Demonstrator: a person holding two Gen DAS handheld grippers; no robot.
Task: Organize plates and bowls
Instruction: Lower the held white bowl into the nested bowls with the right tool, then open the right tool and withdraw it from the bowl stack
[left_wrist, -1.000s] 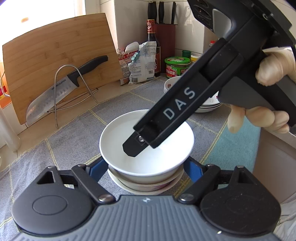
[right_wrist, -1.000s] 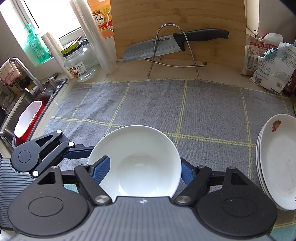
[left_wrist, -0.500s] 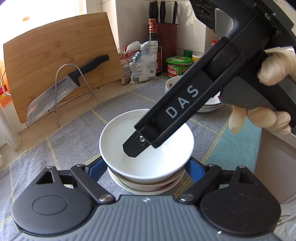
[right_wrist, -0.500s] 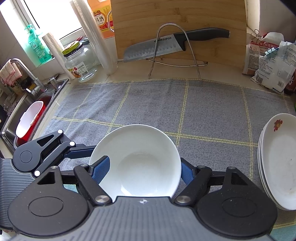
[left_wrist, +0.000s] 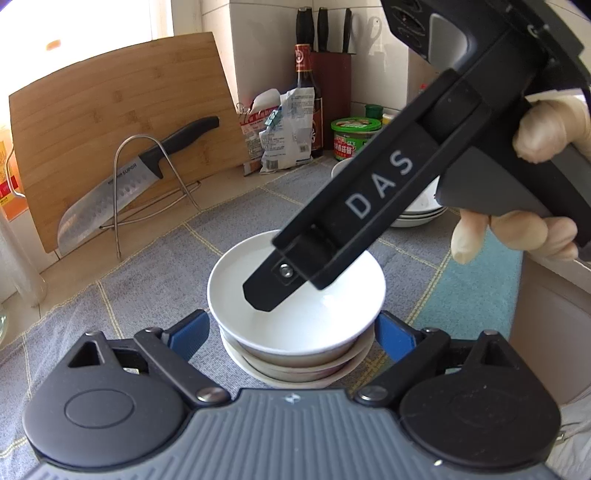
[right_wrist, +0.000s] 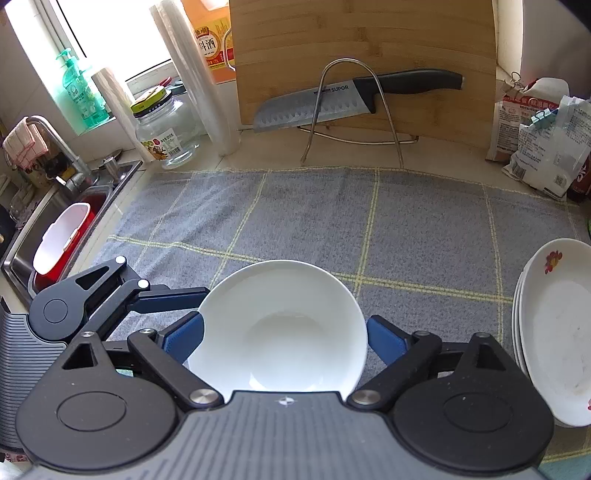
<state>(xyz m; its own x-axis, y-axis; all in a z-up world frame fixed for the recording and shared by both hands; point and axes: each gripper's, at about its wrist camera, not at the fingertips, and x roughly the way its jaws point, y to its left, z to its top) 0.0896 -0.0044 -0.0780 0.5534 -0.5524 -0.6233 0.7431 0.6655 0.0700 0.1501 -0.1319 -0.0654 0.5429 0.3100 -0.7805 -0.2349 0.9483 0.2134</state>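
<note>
A white bowl (left_wrist: 295, 314) sits on top of a short stack of bowls (left_wrist: 295, 365) on the grey checked mat. My left gripper (left_wrist: 291, 334) is open, its blue pads either side of the stack, apart from it. My right gripper (right_wrist: 284, 336) is open above the same top bowl (right_wrist: 280, 328), its blue pads at the rim's two sides; in the left wrist view its black finger (left_wrist: 277, 284) hangs over the bowl. A stack of flowered white plates (right_wrist: 554, 306) lies at the right, also in the left wrist view (left_wrist: 417, 214).
A bamboo cutting board (right_wrist: 369, 55) leans at the back with a knife (right_wrist: 351, 101) on a wire stand. Food bags (right_wrist: 543, 147), a sauce bottle (left_wrist: 304, 96) and a green-lidded jar (left_wrist: 352, 138) stand right. A glass jar (right_wrist: 162, 129) and sink (right_wrist: 48, 236) are left.
Both grippers have barely moved. The bowl stack sits a little farther from my left gripper's pads than a second ago.
</note>
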